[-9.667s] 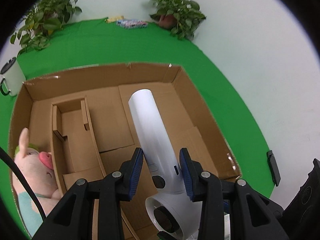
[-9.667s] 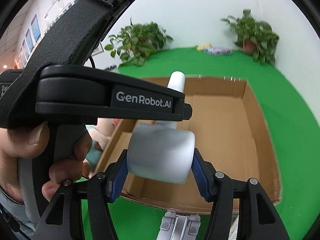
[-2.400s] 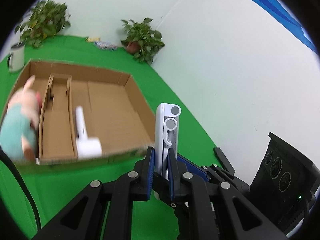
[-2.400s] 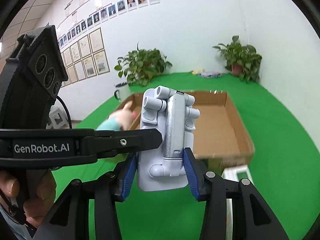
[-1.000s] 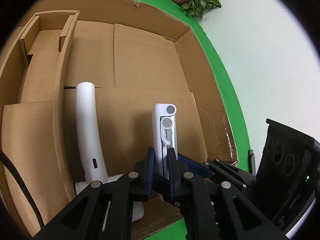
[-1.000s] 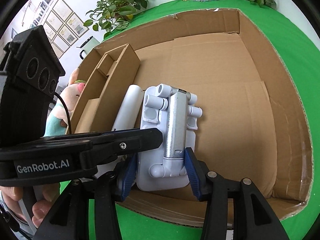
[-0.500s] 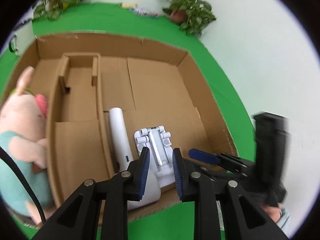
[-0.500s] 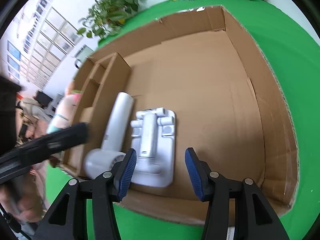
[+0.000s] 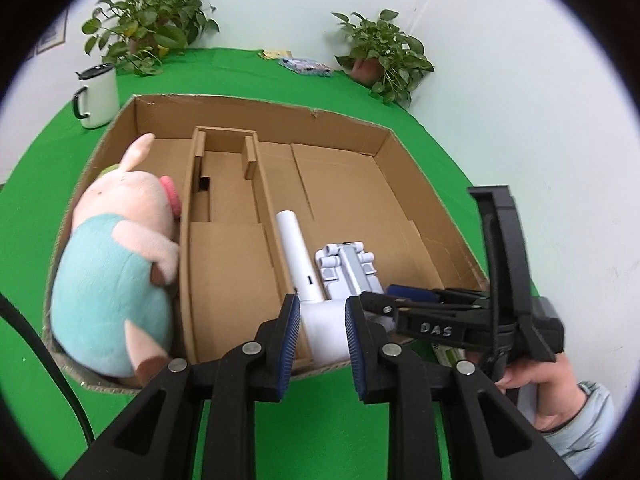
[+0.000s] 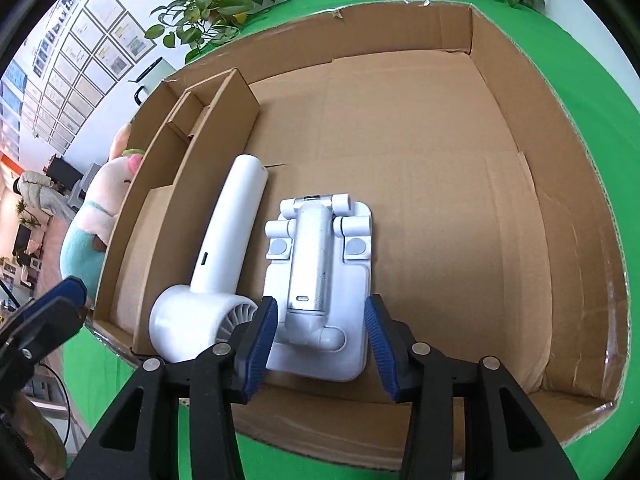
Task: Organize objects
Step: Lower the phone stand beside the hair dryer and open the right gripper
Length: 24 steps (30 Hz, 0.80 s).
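Lying flat in your brown cardboard box [image 10: 560,184], the white-and-silver folding plastic stand [image 10: 320,280] rests just beside the white plastic hair dryer [image 10: 224,256]. Likely rigid, light, slippery; take it across the flat base edges. Your right gripper [image 10: 320,344] is closing, pads clear of it; your left gripper [image 9: 320,340] is parted, empty.

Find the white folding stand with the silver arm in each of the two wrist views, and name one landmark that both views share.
Left wrist view: the folding stand lies low and right of centre, on the box floor beside the white blower.
Right wrist view: the folding stand lies at centre, just beyond the right tongs.
Shared landmark: the cardboard divider left of the blower.
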Each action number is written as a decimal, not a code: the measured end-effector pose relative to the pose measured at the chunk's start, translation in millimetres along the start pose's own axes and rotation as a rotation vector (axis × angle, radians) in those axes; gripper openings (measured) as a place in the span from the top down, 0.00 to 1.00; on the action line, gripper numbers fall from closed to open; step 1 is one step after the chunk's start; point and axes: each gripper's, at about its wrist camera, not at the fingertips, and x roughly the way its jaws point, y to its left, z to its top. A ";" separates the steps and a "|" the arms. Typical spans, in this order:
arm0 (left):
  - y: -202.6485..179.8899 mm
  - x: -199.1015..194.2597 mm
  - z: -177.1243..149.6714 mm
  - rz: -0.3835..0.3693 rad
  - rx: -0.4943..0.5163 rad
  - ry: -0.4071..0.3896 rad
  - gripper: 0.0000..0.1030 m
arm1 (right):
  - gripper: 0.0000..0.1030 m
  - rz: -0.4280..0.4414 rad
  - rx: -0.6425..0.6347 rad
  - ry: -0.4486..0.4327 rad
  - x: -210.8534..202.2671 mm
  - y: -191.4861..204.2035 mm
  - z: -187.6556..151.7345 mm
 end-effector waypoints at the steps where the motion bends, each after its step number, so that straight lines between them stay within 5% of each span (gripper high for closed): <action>1: -1.1 -4.3 -2.8 0.014 0.008 -0.023 0.79 | 0.57 -0.029 -0.010 -0.015 -4.3 1.9 -1.9; 2: -2.4 -8.7 -5.5 0.028 0.016 -0.047 0.79 | 0.55 -0.078 -0.033 -0.052 -13.2 5.9 -6.2; 4: -7.4 -23.3 -12.4 0.093 0.043 -0.125 0.73 | 0.32 -0.145 -0.101 -0.146 -34.5 18.3 -18.3; 5: -11.4 -32.2 -16.5 0.136 0.059 -0.171 0.66 | 0.07 -0.163 -0.133 -0.198 -45.3 24.1 -26.0; 7: -20.1 -52.0 -28.3 0.208 0.079 -0.291 0.19 | 0.01 -0.206 -0.228 -0.368 -74.5 43.2 -54.8; 8: -23.2 -60.0 -34.6 0.239 0.078 -0.345 0.13 | 0.01 -0.223 -0.260 -0.422 -83.6 49.7 -67.5; 11: -30.1 -78.0 -52.9 0.317 0.078 -0.450 0.10 | 0.01 -0.263 -0.296 -0.536 -102.0 63.7 -108.9; 19: -37.0 -70.7 -90.3 0.482 0.112 -0.404 0.10 | 0.00 -0.282 -0.247 -0.634 -116.6 71.3 -173.2; 24: -43.6 -69.8 -101.0 0.490 0.127 -0.393 0.11 | 0.00 -0.265 -0.221 -0.659 -126.0 72.1 -192.0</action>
